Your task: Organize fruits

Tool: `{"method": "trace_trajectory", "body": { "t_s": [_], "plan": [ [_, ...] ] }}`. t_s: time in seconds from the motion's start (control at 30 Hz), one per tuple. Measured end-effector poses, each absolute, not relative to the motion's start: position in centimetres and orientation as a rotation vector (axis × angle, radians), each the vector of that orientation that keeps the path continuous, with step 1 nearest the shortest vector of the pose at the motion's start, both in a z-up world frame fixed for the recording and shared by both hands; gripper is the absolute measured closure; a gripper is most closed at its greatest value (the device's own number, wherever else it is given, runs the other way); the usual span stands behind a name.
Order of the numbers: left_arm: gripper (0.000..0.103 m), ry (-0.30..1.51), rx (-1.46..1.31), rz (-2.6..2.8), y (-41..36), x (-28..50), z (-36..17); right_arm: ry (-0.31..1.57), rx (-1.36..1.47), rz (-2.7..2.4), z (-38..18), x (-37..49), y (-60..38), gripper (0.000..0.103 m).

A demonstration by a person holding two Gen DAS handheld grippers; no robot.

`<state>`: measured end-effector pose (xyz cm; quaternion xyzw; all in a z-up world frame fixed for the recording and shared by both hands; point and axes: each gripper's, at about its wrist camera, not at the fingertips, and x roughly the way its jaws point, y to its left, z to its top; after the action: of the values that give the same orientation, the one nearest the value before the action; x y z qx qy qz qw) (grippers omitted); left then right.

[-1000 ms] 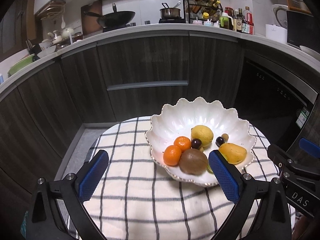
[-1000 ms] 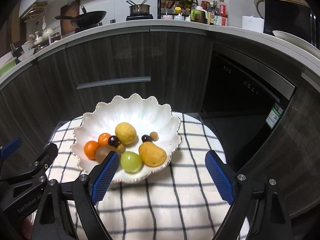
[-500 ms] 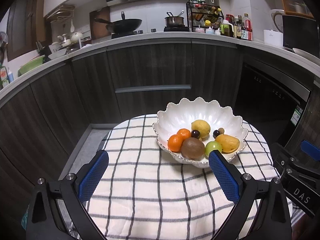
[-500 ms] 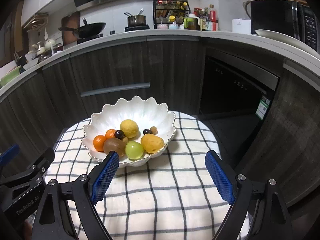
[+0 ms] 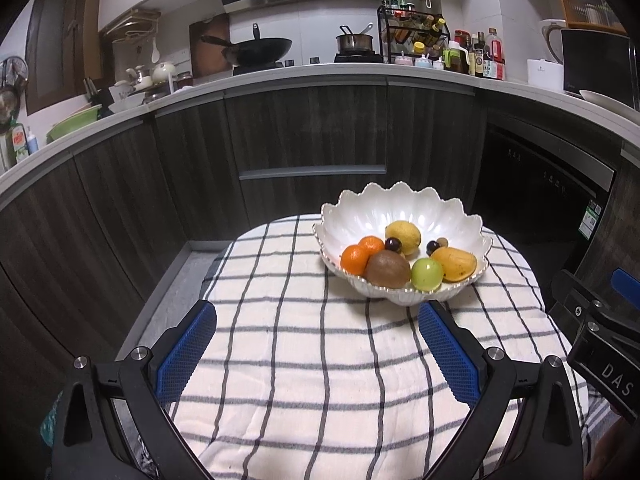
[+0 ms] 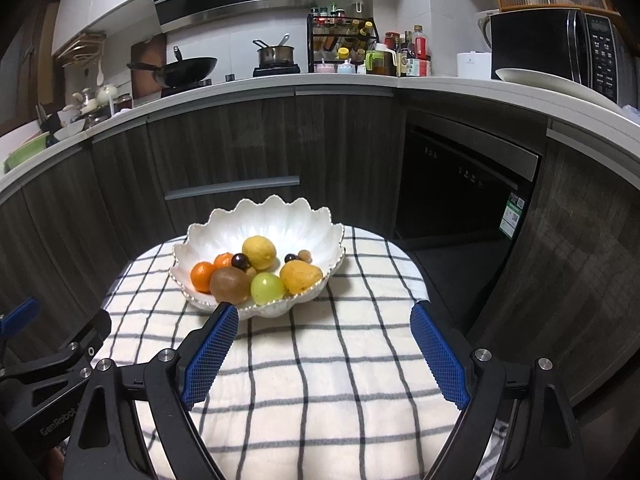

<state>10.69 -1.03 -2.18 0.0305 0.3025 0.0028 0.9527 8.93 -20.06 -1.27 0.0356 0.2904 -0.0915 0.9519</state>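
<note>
Fruits sit gathered in the scalloped white bowl (image 5: 400, 208) at the far side of the checked cloth (image 5: 300, 360) covering the desk. Inside: yellow mango (image 5: 455, 265), brown kiwi (image 5: 388, 269), lemon (image 5: 403, 237), two oranges (image 5: 354, 259), green grape (image 5: 427, 275), small dark berries (image 5: 393, 244). Left tongs (image 5: 316, 348) and right tongs (image 6: 324, 354) both stand apart, empty, well short of the bowl. Judgement: sorting appears complete; withdraw level, avoid snagging cloth. Against the earlier frames, both tongs have drawn back and the bowl lies farther off.
</note>
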Motion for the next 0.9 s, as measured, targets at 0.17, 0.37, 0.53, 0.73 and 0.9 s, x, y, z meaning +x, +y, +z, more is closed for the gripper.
{"method": "trace_trajectory", "body": {
  "t_s": [0.17,0.37,0.53,0.73,0.9],
  "plan": [
    [0.000,0.607,0.058,0.017,-0.6,9.3,-2.6,0.585,0.060,-0.178,-1.8,7.7,-19.7,0.014],
    [0.000,0.587,0.055,0.035,-0.1,8.2,-2.9,0.558,0.043,-0.169,-2.2,6.0,-19.2,0.014],
    [0.000,0.584,0.041,0.040,0.2,7.3,-3.8,0.552,0.050,-0.158,-2.7,5.3,-19.1,0.014],
    [0.000,0.590,0.049,0.043,0.4,6.7,-4.4,0.558,0.037,-0.163,-3.3,4.8,-18.9,0.014],
    [0.000,0.593,0.054,0.043,0.4,6.3,-4.8,0.563,0.036,-0.165,-3.6,4.5,-18.9,0.014]
  ]
}}
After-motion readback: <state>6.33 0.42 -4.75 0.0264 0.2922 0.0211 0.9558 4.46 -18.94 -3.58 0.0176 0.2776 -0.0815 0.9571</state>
